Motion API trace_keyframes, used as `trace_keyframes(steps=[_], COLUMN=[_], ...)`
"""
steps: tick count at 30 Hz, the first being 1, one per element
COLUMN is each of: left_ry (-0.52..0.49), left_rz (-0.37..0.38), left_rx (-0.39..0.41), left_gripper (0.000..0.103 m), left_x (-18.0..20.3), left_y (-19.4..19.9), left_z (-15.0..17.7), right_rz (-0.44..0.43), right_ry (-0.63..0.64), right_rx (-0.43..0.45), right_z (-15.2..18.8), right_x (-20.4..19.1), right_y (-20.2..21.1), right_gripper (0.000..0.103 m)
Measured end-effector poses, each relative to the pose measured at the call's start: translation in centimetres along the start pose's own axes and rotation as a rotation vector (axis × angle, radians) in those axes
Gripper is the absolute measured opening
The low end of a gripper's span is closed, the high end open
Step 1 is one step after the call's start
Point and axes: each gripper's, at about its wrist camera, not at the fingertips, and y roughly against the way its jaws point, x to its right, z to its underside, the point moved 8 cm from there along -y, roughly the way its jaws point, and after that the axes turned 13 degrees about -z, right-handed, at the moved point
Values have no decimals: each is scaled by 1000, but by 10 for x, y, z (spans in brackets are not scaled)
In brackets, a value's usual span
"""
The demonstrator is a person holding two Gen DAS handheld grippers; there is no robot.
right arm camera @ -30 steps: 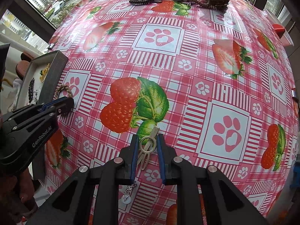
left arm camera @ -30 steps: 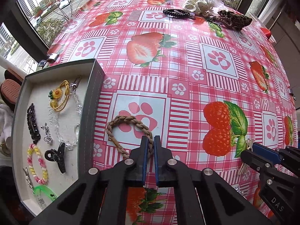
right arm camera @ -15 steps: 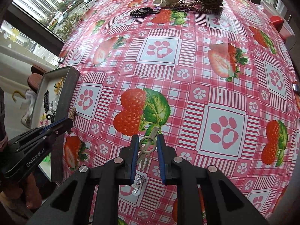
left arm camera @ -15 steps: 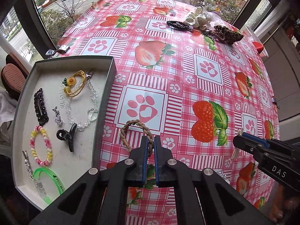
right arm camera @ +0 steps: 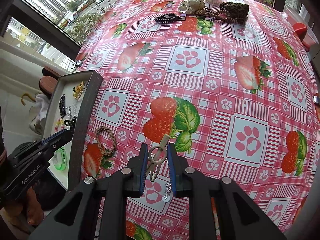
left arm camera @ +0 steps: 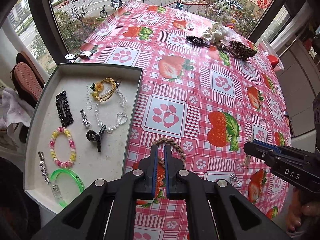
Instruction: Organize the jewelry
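Note:
My left gripper (left arm camera: 160, 150) is shut on a brown braided bracelet (left arm camera: 176, 147) and holds it above the tablecloth, just right of the grey tray (left arm camera: 132, 108). The bracelet also shows in the right wrist view (right arm camera: 106, 140), hanging from the left gripper (right arm camera: 64, 135). My right gripper (right arm camera: 157, 150) is shut on a beige hair clip (right arm camera: 158, 156) and holds it above the table. It shows in the left wrist view (left arm camera: 247, 147) at the right. The tray holds several bracelets and clips.
A small silver charm (right arm camera: 167, 192) lies on the cloth under the right gripper. At the far end lie a black coil hair tie (left arm camera: 197, 40), a cream scrunchie (left arm camera: 214, 33) and a leopard scrunchie (left arm camera: 243, 50). A metal clamp (left arm camera: 79, 56) grips the table edge.
Both grippers have risen and pulled back, each lifting its item off the cloth. The left one has come nearer to the tray.

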Motion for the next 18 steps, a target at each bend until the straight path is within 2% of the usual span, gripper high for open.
trace_keyframes(steps=[5,16,17,18], left_ry=[-57,-141,-143,-145], left_rz=[-36,-53,-60,-67], left_rx=[-4,-99,-104,-110], left_gripper=[13,13,27,50], left_x=[11,56,58,59], left_y=[-6,-45,-47,-49], left_z=[9,28,29,30], right_rz=[3,34,37,40], right_ry=[-4,-57,-62,-67], right_rx=[-14,-12,-9,-7], right_z=[6,21,21,22], right_x=[-4,18,21,24], right_y=[-3,11,13,15], right_gripper=[21,21,21,21])
